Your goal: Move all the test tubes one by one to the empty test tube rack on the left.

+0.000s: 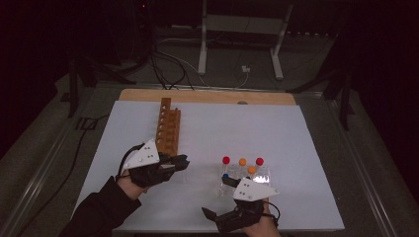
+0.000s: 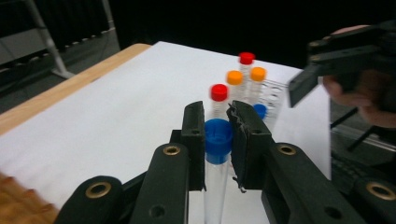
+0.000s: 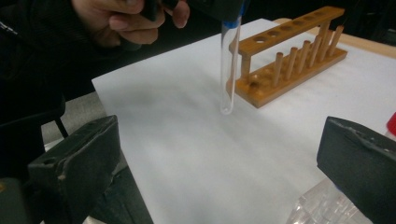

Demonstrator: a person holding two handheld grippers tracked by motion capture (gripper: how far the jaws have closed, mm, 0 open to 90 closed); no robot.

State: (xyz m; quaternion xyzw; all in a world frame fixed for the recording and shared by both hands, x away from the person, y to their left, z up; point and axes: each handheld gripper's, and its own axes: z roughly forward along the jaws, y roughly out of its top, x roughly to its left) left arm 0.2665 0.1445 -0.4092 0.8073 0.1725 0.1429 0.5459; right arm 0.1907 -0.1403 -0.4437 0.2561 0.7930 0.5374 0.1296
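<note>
Blue-capped tube (image 2: 218, 140): lower end cut off, left gripper view.

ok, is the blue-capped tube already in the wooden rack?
No, the left gripper holds the tube upright in the air by its blue cap, beside the rack, with the tube's round bottom above the white sheet.

free: white sheet (image 1: 276, 128) open at middle and right | blocked: wooden rack (image 1: 168, 127) far left, clear rack (image 1: 245, 177) of tubes near right

No text, label or number can be read anywhere
</note>
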